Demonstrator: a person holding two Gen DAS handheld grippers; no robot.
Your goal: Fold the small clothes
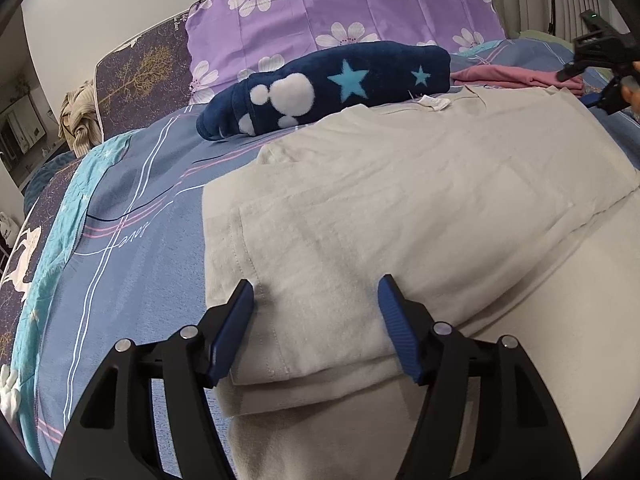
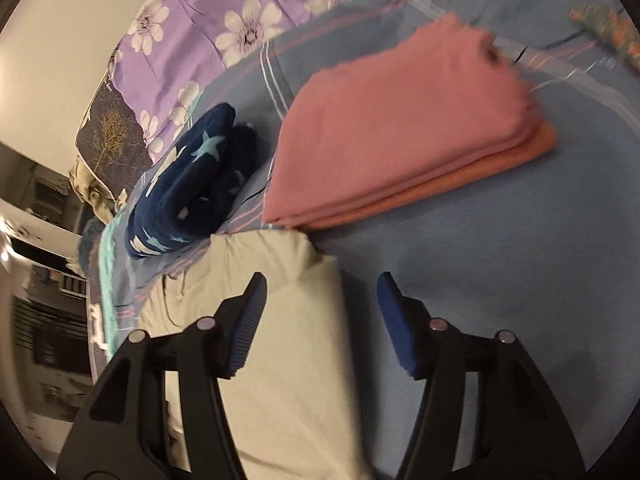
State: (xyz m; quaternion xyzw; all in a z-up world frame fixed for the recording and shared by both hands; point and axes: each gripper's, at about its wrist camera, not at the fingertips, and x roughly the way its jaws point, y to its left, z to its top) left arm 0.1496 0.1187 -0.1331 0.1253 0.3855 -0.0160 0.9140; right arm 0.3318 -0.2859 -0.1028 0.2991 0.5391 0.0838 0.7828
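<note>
Lying under both spread-apart tongs, left tongs (image 1: 316, 300), right tongs (image 2: 322, 300), cream garment (image 1: 400, 208), nothing gripped

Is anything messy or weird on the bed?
Mostly tidy. The cream garment lies partly folded, with a small white tag sticking out at its far edge. The pink pile is folded, though its layers' edges don't line up.

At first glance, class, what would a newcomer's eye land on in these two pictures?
The cream garment fills the foreground, its folded edge between the open left gripper fingers. Behind it lies a navy fleece with stars against the purple flowered pillow. In the right view, a folded pink stack sits beyond the open right gripper.
</note>
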